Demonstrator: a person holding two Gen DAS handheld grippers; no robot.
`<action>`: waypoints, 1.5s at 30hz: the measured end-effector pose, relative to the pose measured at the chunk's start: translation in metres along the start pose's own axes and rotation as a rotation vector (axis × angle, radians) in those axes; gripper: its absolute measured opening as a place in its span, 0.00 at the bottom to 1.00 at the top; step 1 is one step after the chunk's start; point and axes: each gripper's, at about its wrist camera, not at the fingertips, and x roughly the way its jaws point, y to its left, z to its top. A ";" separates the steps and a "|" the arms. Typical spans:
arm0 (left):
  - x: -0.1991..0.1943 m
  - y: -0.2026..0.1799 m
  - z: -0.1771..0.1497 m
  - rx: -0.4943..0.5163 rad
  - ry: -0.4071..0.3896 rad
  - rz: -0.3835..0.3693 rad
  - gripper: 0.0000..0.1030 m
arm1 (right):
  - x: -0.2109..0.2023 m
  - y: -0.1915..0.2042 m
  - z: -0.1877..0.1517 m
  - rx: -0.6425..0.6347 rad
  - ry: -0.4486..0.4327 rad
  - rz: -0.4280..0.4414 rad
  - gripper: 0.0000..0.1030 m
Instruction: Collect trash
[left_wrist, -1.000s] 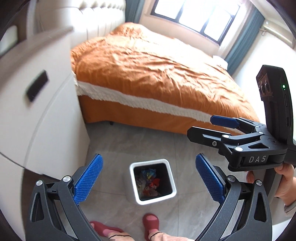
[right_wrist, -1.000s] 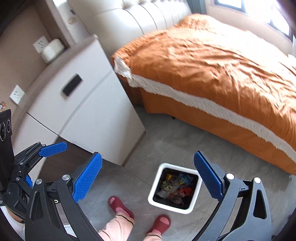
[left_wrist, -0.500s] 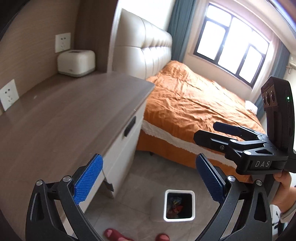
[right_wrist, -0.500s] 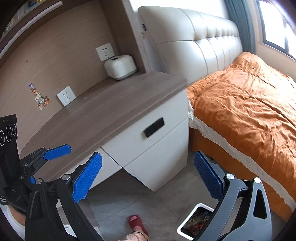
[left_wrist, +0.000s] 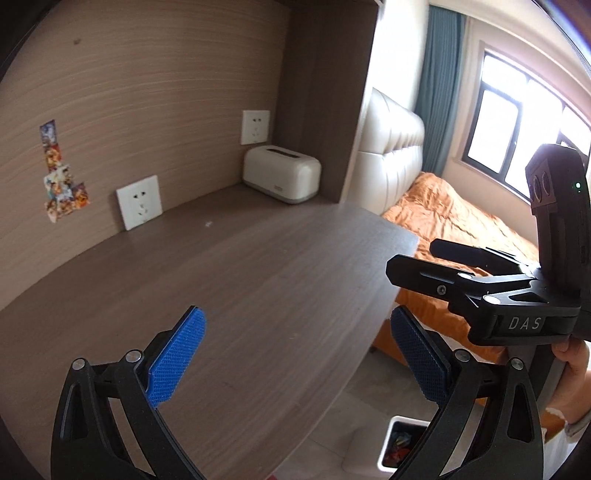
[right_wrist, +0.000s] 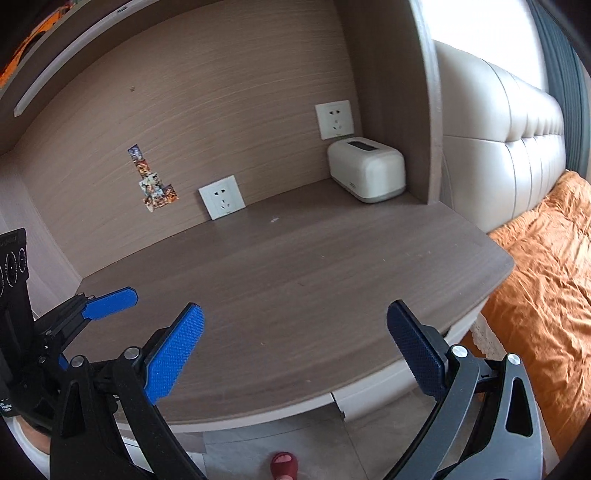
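My left gripper (left_wrist: 295, 328) is open and empty above the wooden desk top (left_wrist: 229, 280). My right gripper (right_wrist: 295, 325) is open and empty above the same desk top (right_wrist: 295, 266), near its front edge. The right gripper also shows at the right of the left wrist view (left_wrist: 417, 258); the left gripper shows at the left of the right wrist view (right_wrist: 107, 302). A white trash bin (left_wrist: 388, 443) with coloured wrappers inside stands on the floor below the desk's right end. A tiny white scrap (right_wrist: 274, 220) lies far back on the desk.
A cream tissue box (left_wrist: 281, 178) stands at the desk's back right corner, also in the right wrist view (right_wrist: 365, 169). Wall sockets (right_wrist: 221, 196) and stickers (right_wrist: 155, 184) are on the back panel. An orange-covered bed (right_wrist: 546, 280) lies to the right. A red slipper (right_wrist: 284, 465) is on the floor.
Both views have swung up from the floor and trash bin to the desk top. Both grippers stay open and empty.
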 end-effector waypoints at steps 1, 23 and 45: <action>-0.004 0.008 0.002 -0.009 -0.004 0.014 0.95 | 0.004 0.008 0.005 -0.012 -0.003 0.017 0.96; -0.051 0.138 0.019 -0.133 -0.074 0.216 0.95 | 0.069 0.135 0.066 -0.155 -0.019 0.179 0.96; -0.038 0.182 0.029 -0.180 -0.010 0.231 0.95 | 0.092 0.153 0.079 -0.162 -0.001 0.149 0.96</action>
